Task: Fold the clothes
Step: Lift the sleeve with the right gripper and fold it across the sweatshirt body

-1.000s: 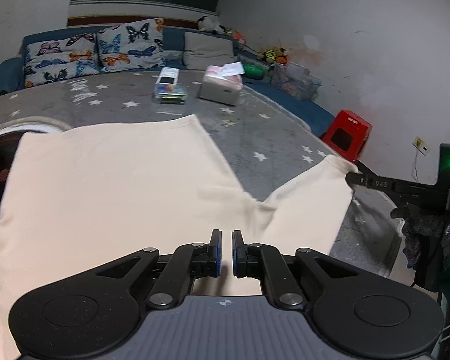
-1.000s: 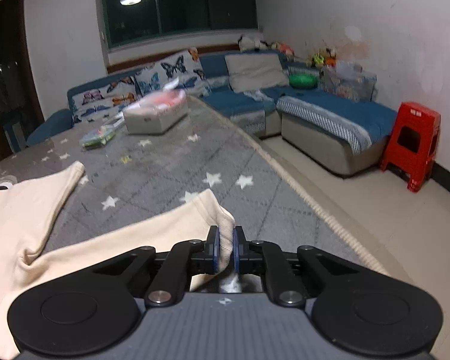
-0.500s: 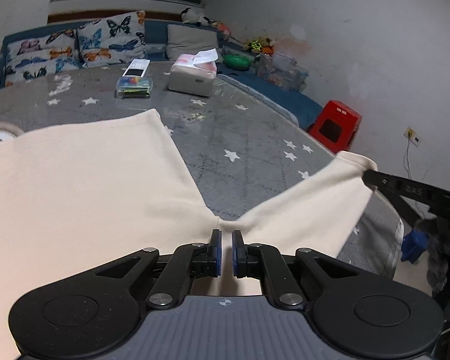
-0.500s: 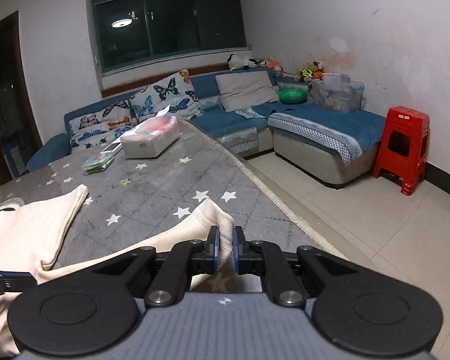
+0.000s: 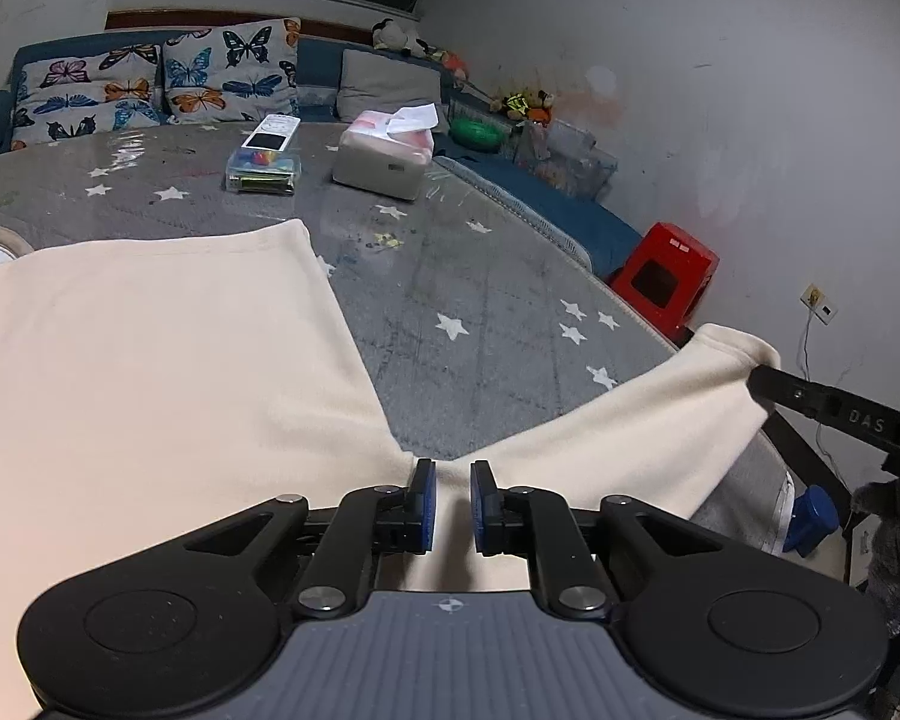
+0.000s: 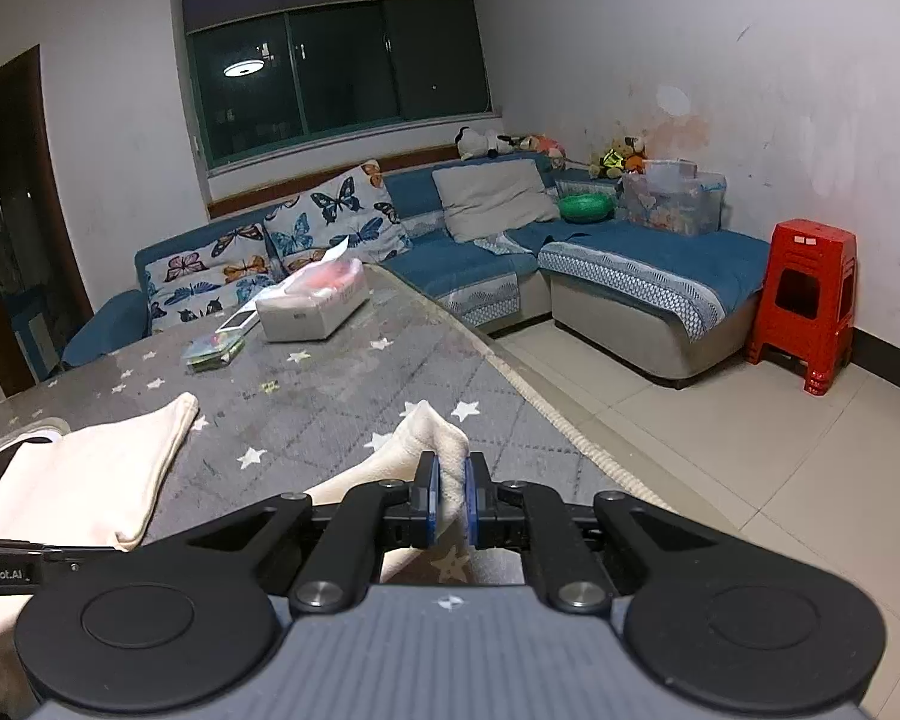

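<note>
Nearest the left wrist camera, the left gripper (image 5: 448, 504) has just been easing apart, its blue pads now a narrow gap away from the cream garment (image 5: 150, 372) lying between them at the crotch of its two legs. The right gripper (image 6: 448, 501) is clamped on the bunched end of one leg, held just above the grey star-patterned table (image 5: 480, 300). Farther back stand a tissue box (image 6: 312, 306) and a blue sofa (image 6: 630, 264).

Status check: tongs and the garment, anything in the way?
Left tongs just opening, cloth between, unpinched. Right tongs shut on sleeve cuff. Cream garment flat on table. Tissue box far off, nothing blocking.
</note>
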Tool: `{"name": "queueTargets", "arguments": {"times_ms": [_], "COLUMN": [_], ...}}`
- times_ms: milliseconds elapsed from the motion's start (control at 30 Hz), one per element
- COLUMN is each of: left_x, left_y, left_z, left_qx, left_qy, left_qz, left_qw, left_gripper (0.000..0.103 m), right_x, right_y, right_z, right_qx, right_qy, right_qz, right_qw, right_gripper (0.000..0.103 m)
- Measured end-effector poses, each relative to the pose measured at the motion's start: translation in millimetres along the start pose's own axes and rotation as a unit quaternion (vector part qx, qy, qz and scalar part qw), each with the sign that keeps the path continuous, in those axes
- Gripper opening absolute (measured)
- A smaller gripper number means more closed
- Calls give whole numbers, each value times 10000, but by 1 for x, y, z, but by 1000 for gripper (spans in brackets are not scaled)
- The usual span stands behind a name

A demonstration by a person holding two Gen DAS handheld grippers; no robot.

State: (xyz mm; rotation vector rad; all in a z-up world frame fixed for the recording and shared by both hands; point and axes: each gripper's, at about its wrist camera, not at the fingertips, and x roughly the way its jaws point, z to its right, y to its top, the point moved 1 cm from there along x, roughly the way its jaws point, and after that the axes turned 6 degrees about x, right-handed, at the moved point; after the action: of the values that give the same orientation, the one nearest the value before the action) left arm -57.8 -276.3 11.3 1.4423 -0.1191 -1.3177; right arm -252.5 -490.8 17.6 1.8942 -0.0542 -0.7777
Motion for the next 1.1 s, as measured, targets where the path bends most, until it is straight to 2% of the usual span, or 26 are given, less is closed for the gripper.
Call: {"name": "queueTargets", "arguments": {"times_ms": [133,233,300,400,567,733,867,1000,1100], "left_x": [8,7,-1,-20,-50,-66,-71,-79,-97], "left_y": [0,1,1,-1,-15,-38,-51,-58,-62], "left_z": [-2,-1,-1,-3,-13,-10,-6,-9,-23], "left_qx": [-77,-66,-55,55,162,328,421,379,230], "left_qy": [8,-65,-123,-110,-213,-473,-638,-687,-556], "left_qz": [-43,-49,-2,158,225,161,125,177,357], "left_qw": [10000,9999,9999,9998,9994,9982,9970,9968,9976], "left_gripper": [14,20,22,31,31,34,35,38,41], "right_x": [-7,-13,-17,-26,-34,-38,-44,-47,-45], "right_y": [1,2,5,14,34,55,65,66,60], "right_z": [-1,-3,-5,-10,-32,-72,-118,-170,-213], "right_qx": [0,2,-8,-67,-343,-769,-1174,-1607,-1986], "right_qy": [-4,16,56,168,429,829,1262,1810,2199], "right_qz": [43,77,122,222,306,344,392,299,154], "right_qw": [10000,10000,9999,9996,9980,9930,9842,9698,9550], "right_gripper": [8,8,8,8,8,8,8,8,8]}}
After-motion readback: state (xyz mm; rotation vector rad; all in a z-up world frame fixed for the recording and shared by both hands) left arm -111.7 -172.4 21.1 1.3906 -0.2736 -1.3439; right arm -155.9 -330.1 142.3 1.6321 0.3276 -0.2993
